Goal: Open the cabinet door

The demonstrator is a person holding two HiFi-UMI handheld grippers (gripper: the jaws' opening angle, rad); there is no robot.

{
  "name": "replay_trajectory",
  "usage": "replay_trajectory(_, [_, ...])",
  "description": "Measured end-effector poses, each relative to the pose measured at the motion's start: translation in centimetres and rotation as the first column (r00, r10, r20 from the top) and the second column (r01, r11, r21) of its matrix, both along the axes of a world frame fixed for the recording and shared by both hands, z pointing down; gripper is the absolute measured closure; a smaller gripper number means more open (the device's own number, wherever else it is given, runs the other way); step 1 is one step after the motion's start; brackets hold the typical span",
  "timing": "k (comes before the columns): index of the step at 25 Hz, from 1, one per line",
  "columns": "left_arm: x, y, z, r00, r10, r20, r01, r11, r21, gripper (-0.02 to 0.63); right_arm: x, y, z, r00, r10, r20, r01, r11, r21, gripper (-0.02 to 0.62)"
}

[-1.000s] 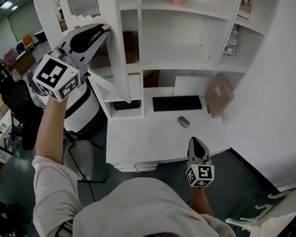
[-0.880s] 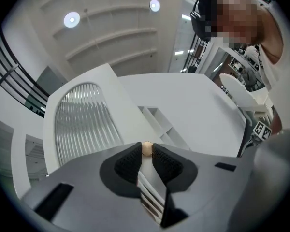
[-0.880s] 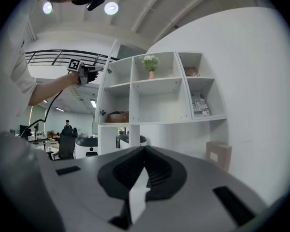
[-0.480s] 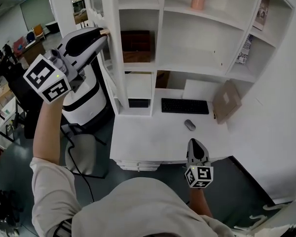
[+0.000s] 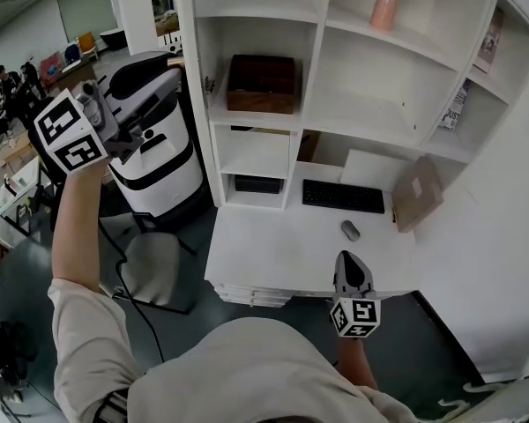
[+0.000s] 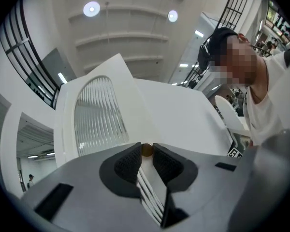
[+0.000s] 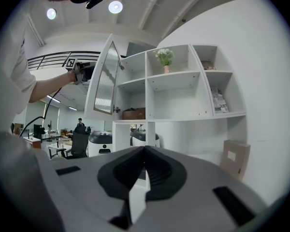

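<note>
Brass round knob (image 6: 146, 149) pinched between barely parted jaws of left gripper (image 5: 175, 62), at free edge of white ribbed-glass cabinet door (image 7: 108, 79), hinged rightward. Right gripper (image 5: 353, 267) closed, empty, well apart.

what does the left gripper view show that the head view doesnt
Only the left gripper view: the left gripper with its pads clamped on the small brass knob, the door's ribbed glass panel, and the ceiling lights overhead.

Only the head view: the brown box in the opened compartment, the keyboard and mouse on the desk, and the right gripper near the desk's front edge.

Both: the left gripper and the white cabinet door it holds.
</note>
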State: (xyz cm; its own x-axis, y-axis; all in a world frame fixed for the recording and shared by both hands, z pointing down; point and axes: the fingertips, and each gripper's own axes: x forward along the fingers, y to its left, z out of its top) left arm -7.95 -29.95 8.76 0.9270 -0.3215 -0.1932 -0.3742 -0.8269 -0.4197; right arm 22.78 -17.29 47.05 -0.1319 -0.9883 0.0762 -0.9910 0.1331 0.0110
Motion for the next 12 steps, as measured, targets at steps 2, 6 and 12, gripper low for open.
replay_trajectory(2, [-1.0,0.0,0.0,0.999,0.033,-0.004,-0.033,0.999,-0.015,0.532,-0.6,-0.3,-0.1,1.0,-0.011,-0.002,0.011,1.0,-0.001,0.592])
replay_trajectory(6, [-2.9,0.0,0.0,0.998,0.061,-0.002,-0.061,0.998,-0.024,0.531,-1.3,-0.5,0.0,1.0,-0.021,-0.004,0.021,1.0,-0.004,0.592])
replay_trajectory(12, [-6.2,-0.6,0.0,0.995,0.094,-0.022,-0.095,0.994,-0.051,0.526,-2.2,-0.8,0.3,1.0,-0.025,-0.009,0.025,1.0,-0.016,0.592])
